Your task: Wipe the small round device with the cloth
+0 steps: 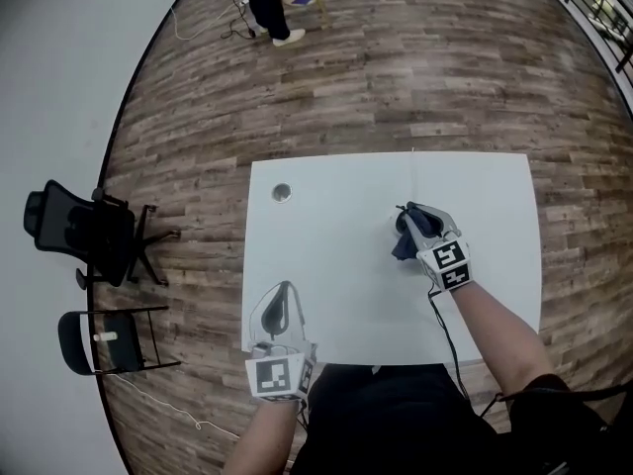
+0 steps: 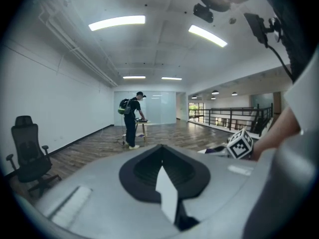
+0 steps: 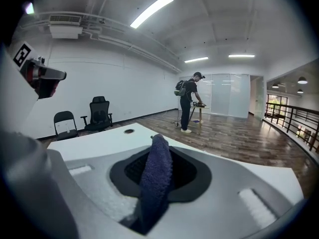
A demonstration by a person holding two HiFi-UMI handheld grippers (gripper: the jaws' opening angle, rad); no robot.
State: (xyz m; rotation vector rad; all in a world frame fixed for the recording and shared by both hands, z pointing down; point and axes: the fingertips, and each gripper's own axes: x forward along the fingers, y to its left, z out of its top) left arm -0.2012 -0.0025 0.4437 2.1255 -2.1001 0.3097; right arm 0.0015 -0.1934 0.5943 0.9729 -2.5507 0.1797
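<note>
Right tool (image 1: 407, 216) clenched on the cloth (image 3: 155, 178); best carry it across the table (image 1: 336, 265) to the small round device (image 1: 282, 192); left tool (image 1: 286, 287), closed on nothing, could steady it.

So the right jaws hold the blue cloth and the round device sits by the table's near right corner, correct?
No: the device sits by the table's far left corner, per the head view. The right gripper does hold the cloth.
</note>
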